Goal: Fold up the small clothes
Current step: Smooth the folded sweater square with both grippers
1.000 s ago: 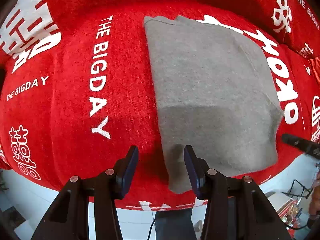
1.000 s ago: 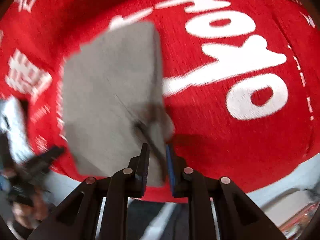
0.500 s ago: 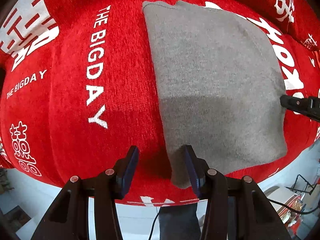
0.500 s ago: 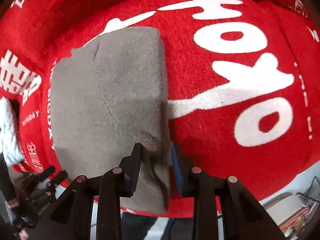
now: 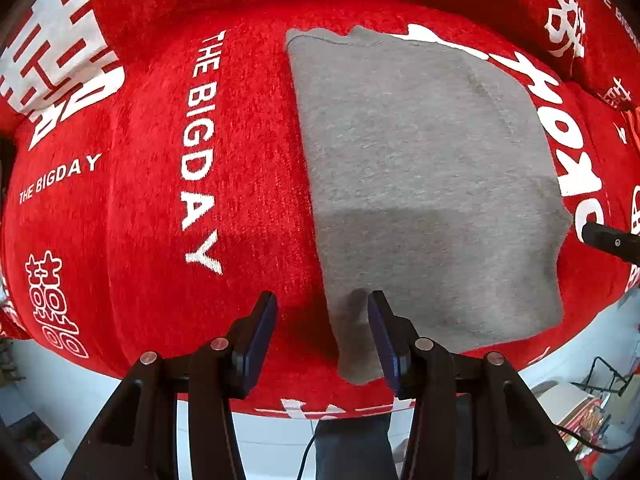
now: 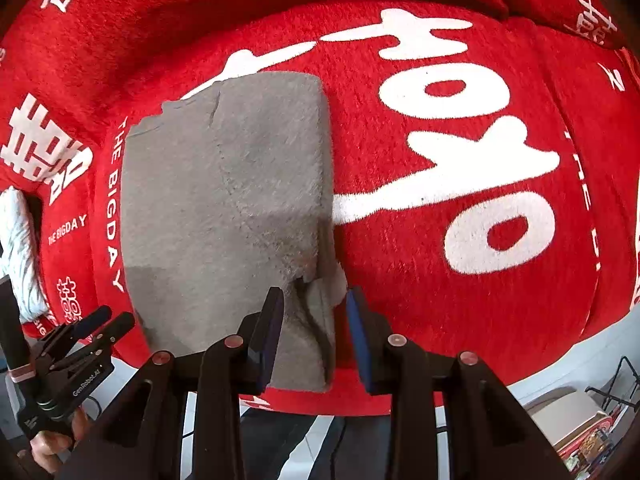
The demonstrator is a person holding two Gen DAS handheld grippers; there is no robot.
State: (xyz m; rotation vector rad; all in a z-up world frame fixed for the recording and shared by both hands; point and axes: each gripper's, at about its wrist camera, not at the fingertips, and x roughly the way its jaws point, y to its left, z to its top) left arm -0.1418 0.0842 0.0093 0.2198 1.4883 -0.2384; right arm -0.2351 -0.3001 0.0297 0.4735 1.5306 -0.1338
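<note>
Right gripper [image 6: 314, 330]: jaws now spread wide either side of the grey garment's [image 6: 228, 216] near right corner, no longer pinching it as a second ago. Left gripper [image 5: 322, 334]: jaws wide as before, straddling the near left corner. Grey garment: folded rectangle, flat on red blanket [image 5: 132, 216] with white lettering, its right edge rumpled.

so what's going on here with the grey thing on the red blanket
A person with a handheld gripper in each hand is folding a small grey garment laid on a red blanket with white lettering. Both grippers are open and hold nothing: the left gripper straddles the garment's near left edge, and the right gripper straddles its rumpled near right corner.
</note>
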